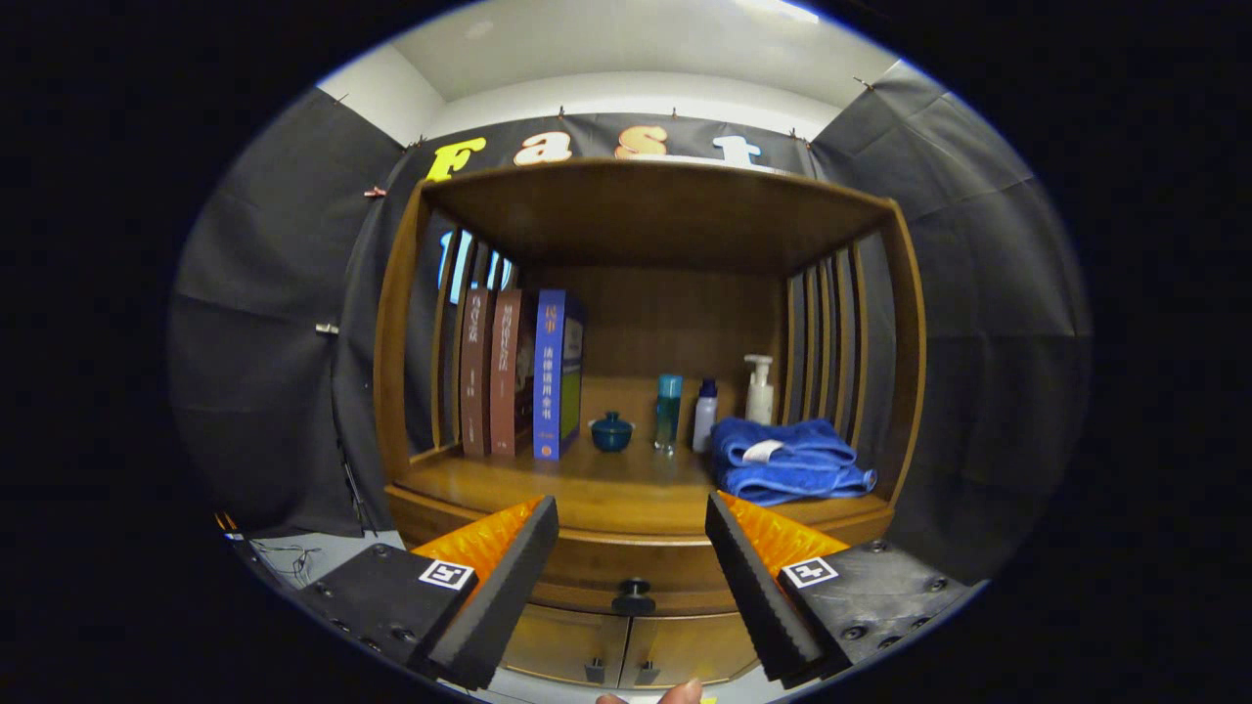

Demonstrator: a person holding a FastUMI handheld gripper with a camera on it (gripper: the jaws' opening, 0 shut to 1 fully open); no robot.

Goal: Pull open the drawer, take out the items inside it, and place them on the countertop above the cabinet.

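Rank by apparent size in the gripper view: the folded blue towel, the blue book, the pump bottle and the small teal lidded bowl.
1. Blue towel
2. Blue book, close to the towel in apparent area, so the top two are unsure
3. Pump bottle
4. Teal lidded bowl

The gripper hangs open before the drawer knob.

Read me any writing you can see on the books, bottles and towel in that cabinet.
Blue book spine: light characters, too blurred to read.
Two brown books: spine print too small to read.
Pump bottle and towel tag: nothing legible.
Gripper jaws open, drawer knob just ahead between them.
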